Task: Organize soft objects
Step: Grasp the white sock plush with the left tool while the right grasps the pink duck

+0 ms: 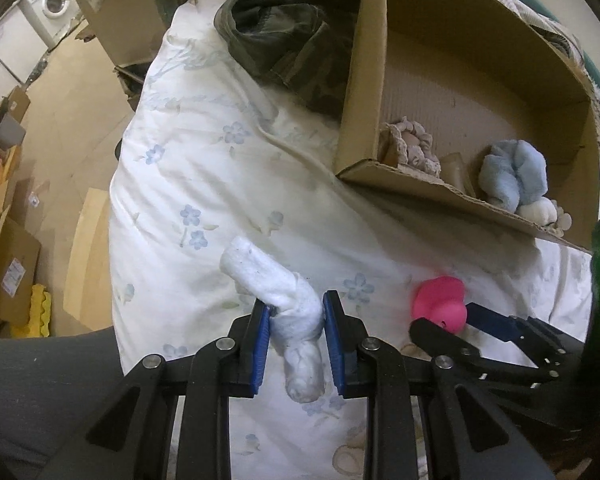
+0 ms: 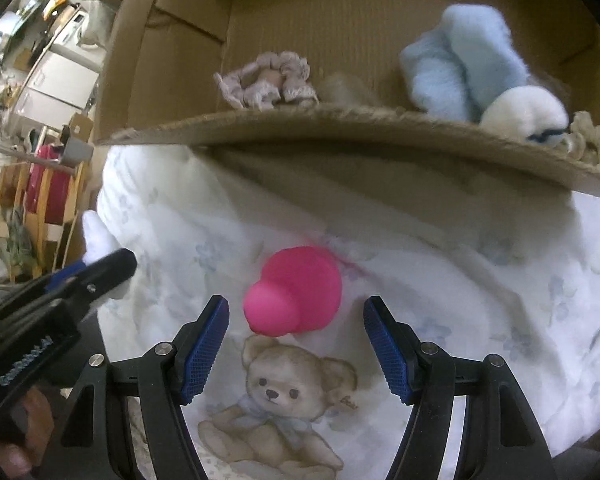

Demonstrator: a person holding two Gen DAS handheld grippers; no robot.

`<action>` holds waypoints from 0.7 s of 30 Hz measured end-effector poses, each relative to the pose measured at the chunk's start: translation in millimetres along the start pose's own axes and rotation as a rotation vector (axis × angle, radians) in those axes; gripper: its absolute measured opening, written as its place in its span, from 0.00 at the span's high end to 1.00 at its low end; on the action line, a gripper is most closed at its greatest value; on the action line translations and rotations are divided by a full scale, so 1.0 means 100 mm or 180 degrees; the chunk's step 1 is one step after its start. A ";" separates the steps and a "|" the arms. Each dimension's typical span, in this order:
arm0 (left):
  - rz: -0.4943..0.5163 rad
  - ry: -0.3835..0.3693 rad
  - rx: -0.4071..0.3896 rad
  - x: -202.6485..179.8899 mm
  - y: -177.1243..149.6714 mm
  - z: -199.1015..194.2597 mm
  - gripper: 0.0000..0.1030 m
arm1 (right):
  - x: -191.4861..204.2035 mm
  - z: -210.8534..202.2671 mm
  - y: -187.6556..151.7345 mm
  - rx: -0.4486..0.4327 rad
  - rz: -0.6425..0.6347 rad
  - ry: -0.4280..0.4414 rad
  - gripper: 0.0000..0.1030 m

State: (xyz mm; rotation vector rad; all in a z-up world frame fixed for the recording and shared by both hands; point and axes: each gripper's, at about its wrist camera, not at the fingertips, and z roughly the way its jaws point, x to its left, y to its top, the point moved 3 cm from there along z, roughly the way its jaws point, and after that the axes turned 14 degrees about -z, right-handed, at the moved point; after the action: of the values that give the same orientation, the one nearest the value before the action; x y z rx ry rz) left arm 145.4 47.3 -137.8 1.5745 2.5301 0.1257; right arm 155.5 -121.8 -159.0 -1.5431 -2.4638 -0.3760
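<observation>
While my left tongs (image 1: 294, 322) pinch a white sock (image 1: 276, 292), my right tongs (image 2: 296, 344) stand spread over the pink toy (image 2: 296, 296).
Cardboard box (image 1: 440, 196) holds a blue sock bundle (image 1: 514, 172), a white one (image 1: 538, 210) and a beige scrunchie (image 1: 410, 146).

The white rolled sock (image 1: 296, 320) sits at lower centre, over a white sheet (image 1: 204, 168) patterned with pale blue flowers. At right, a pink toy (image 1: 440, 300); upper right, a brown cardboard box (image 1: 364, 68).
</observation>
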 end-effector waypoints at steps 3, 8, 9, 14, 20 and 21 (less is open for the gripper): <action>0.0038 0.0013 -0.0026 -0.04 0.00 0.00 0.77 | 0.02 0.03 0.03 -0.0022 -0.0036 -0.0007 0.29; 0.0053 0.0018 -0.0035 -0.06 -0.01 0.00 0.77 | -0.01 0.04 0.03 -0.0001 -0.0106 -0.0052 0.53; 0.0050 0.0015 -0.0033 -0.06 -0.01 0.00 0.77 | 0.00 0.03 0.02 -0.0013 -0.0132 -0.0069 0.53; 0.0071 0.0010 -0.0050 -0.08 -0.01 -0.01 0.77 | -0.07 -0.11 -0.04 -0.0108 -0.0105 -0.0112 0.54; 0.0194 0.0057 -0.0086 -0.14 -0.06 0.01 0.77 | -0.17 -0.24 -0.11 -0.0211 -0.0049 -0.0183 0.54; 0.0224 0.0074 -0.0072 -0.14 -0.08 0.02 0.77 | -0.19 -0.27 -0.12 -0.0227 -0.0044 -0.0192 0.54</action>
State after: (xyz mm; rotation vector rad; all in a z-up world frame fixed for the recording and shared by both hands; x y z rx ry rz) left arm 145.2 31.3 -140.1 1.6637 2.4822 0.1813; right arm 153.4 -151.3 -140.7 -1.5881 -2.5340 -0.4301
